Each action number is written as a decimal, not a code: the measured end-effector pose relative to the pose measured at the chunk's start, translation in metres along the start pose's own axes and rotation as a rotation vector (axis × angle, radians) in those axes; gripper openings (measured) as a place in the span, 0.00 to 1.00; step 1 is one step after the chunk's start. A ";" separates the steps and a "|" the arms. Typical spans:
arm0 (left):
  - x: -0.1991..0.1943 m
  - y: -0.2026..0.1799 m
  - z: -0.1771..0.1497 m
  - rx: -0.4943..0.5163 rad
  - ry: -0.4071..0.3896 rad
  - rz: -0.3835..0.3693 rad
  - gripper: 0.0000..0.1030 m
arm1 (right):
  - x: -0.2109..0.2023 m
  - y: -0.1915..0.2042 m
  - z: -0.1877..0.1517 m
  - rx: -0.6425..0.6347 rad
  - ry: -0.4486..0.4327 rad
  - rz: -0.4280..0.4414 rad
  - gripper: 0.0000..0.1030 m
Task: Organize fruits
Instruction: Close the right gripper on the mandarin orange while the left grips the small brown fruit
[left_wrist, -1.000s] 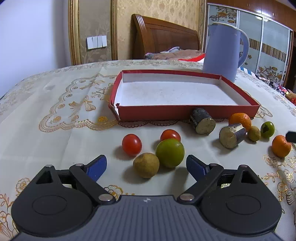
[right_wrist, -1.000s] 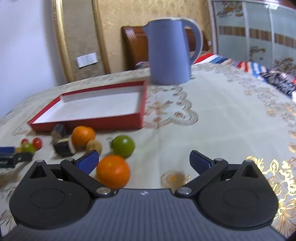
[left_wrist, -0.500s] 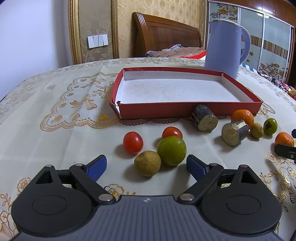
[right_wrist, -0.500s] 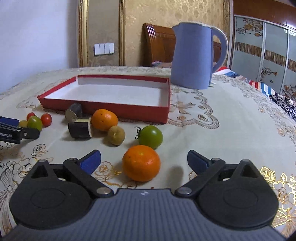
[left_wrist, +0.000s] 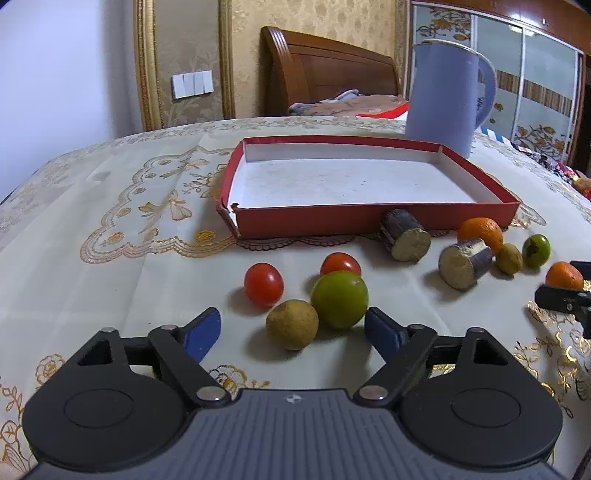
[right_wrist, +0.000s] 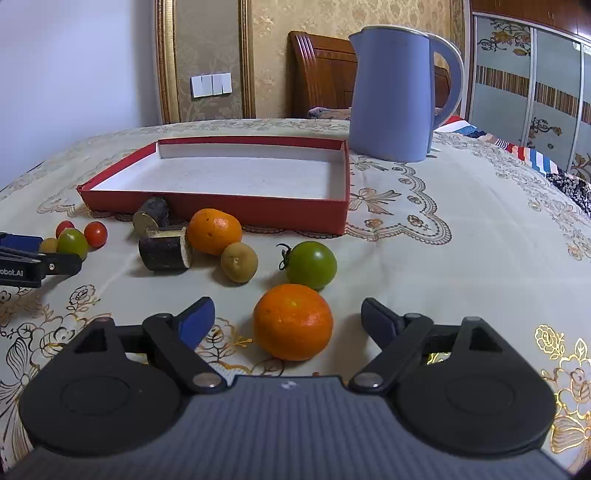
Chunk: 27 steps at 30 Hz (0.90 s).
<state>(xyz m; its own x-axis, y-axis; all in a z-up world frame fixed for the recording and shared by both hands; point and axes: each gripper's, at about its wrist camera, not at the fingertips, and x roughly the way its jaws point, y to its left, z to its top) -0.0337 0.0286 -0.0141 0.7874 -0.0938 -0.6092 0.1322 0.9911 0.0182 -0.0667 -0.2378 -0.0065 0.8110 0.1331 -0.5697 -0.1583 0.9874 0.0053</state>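
Left gripper (left_wrist: 292, 330) up close: blue finger pads (left_wrist: 201, 332) on black linkage arms; silver pivot screws at each joint; two round black discs flank a ribbed grey housing with a tiny round emblem at its front edge; right gripper (right_wrist: 288, 319) is the same build; seen from the right, the left one's black side bears white lettering, partly readable.

1. The tablecloth (right_wrist: 461, 229) is seen as smooth cloth with shiny gold embroidery.
2. The red tray (left_wrist: 369, 218) appears to be matt cardboard, white inside.
3. The kettle (right_wrist: 391, 92) is finished in smooth matt blue.
4. The orange (right_wrist: 293, 321) is dimpled; the green tomato (right_wrist: 312, 264) is glossy.
5. The headboard (left_wrist: 325, 70) is polished wood.
6. The cut stalk piece (right_wrist: 166, 249) shows rough dark rind.
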 end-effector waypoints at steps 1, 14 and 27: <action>0.000 -0.001 0.000 0.006 0.000 0.001 0.81 | 0.001 0.000 0.000 0.001 0.001 -0.001 0.83; -0.008 0.007 -0.005 0.030 -0.013 -0.036 0.56 | 0.005 -0.003 -0.001 0.013 0.018 0.011 0.82; -0.009 0.007 -0.005 0.056 -0.026 -0.064 0.35 | 0.002 -0.003 -0.002 0.009 -0.001 0.017 0.65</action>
<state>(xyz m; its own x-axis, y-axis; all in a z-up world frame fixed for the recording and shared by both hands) -0.0432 0.0365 -0.0125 0.7917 -0.1604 -0.5894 0.2158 0.9761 0.0242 -0.0656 -0.2402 -0.0097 0.8089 0.1502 -0.5684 -0.1675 0.9856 0.0221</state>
